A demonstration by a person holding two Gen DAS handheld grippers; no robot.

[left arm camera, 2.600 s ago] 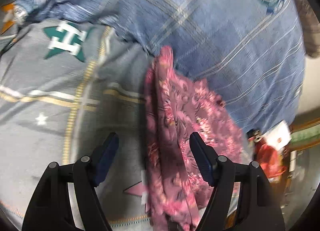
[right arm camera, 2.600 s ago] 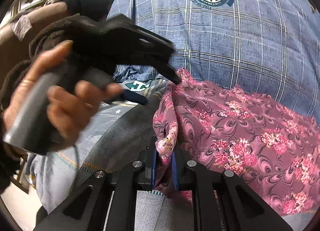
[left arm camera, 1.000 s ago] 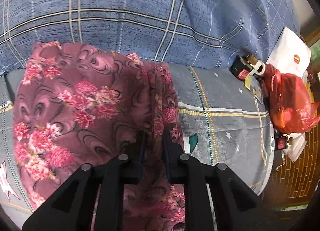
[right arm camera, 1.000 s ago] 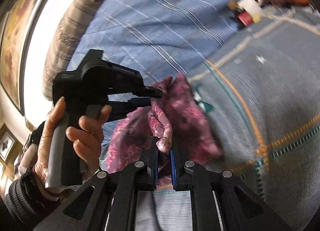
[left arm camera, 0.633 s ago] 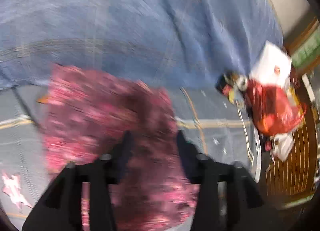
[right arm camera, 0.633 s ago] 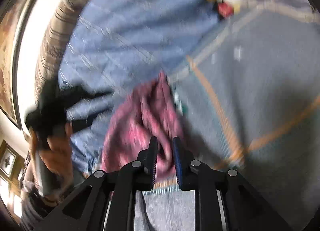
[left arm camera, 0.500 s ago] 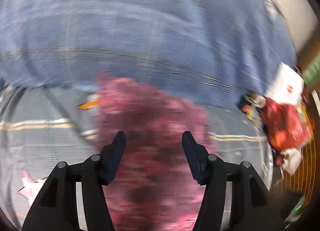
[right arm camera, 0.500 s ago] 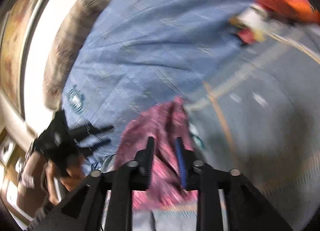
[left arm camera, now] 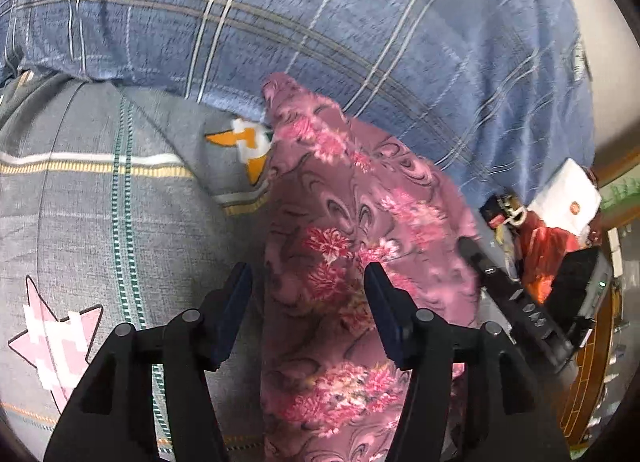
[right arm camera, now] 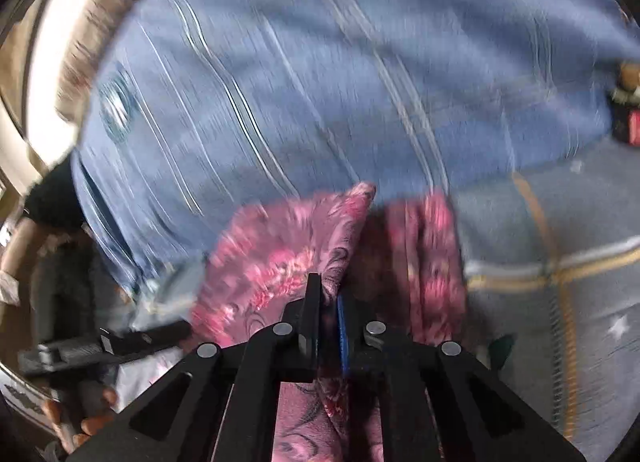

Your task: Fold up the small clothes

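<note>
The small garment [left arm camera: 352, 230] is pink-purple cloth with a flower print. It lies folded lengthwise on the grey bedsheet [left arm camera: 100, 214], its far tip against the blue plaid duvet [left arm camera: 320, 22]. My left gripper [left arm camera: 308, 302] is open, jaws wide apart, one on each side of the cloth's left part, holding nothing. My right gripper [right arm camera: 328, 306] is shut on a fold of the same garment [right arm camera: 280, 258]. The right gripper also shows in the left wrist view [left arm camera: 516, 298], at the cloth's right edge. The right wrist view is motion-blurred.
A red plastic bag [left arm camera: 548, 250], a white packet [left arm camera: 568, 202] and small bottles [left arm camera: 504, 214] lie at the bed's right edge, next to a wooden frame [left arm camera: 592, 382]. The person's left hand [right arm camera: 92, 418] and the left gripper's body show at lower left in the right wrist view.
My left gripper has let go of the cloth and opened wide. The cloth now lies as a narrower strip. My right gripper has kept its hold and swung round.
</note>
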